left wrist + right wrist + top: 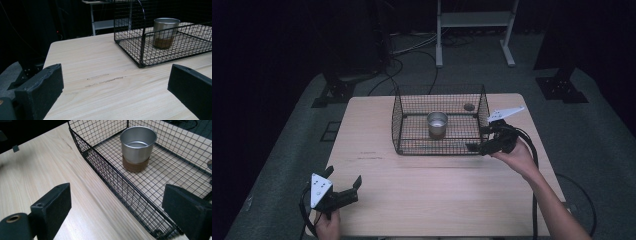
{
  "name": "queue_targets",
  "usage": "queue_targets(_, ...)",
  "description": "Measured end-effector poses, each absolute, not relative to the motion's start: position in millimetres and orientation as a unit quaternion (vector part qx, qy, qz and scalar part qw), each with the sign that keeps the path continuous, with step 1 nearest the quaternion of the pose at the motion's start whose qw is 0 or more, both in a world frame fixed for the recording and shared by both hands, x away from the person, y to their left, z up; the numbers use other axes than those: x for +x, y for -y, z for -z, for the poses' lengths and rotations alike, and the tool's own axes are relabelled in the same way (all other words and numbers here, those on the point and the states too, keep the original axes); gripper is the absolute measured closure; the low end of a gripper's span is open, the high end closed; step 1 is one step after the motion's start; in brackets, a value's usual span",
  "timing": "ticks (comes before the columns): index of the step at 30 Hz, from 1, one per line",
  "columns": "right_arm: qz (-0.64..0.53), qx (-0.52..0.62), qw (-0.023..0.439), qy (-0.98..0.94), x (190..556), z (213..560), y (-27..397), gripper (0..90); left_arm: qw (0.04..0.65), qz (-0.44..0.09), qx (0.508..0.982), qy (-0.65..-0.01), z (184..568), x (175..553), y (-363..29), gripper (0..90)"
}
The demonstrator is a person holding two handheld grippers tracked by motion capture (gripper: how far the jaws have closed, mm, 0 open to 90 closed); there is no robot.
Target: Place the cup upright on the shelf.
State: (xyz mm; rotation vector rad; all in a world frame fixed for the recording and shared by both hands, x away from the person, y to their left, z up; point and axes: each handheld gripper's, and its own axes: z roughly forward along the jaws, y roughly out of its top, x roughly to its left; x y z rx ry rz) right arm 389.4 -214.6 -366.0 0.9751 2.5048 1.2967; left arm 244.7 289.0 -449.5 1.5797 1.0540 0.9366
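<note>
A dark room with a grey floor surrounds a pale wooden table (412, 200), on which a black wire mesh basket (402, 127) stands towards the far side. Inside it, near the middle of its floor, an upright steel cup with a brown band at its base (437, 124) is seen, apart from every wall. The right gripper (484, 139) is held at the basket's near right corner, its jaws spread with nothing between them; a reach towards the cup appears to be the step in hand. The next move would call for the jaws to be lifted over the wire rim and set around the cup. The left gripper (344, 183) rests near the table's front left, jaws likewise apart and empty. A small round object (469, 106) at the basket's far right corner cannot be made out.
</note>
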Motion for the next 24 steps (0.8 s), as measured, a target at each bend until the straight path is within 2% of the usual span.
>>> queue_targets(24,-0.443,0.342,0.081,-0.825,358,384,246,8.1,0.490,-0.385,0.651,-0.433,449,244,-287,0.0)
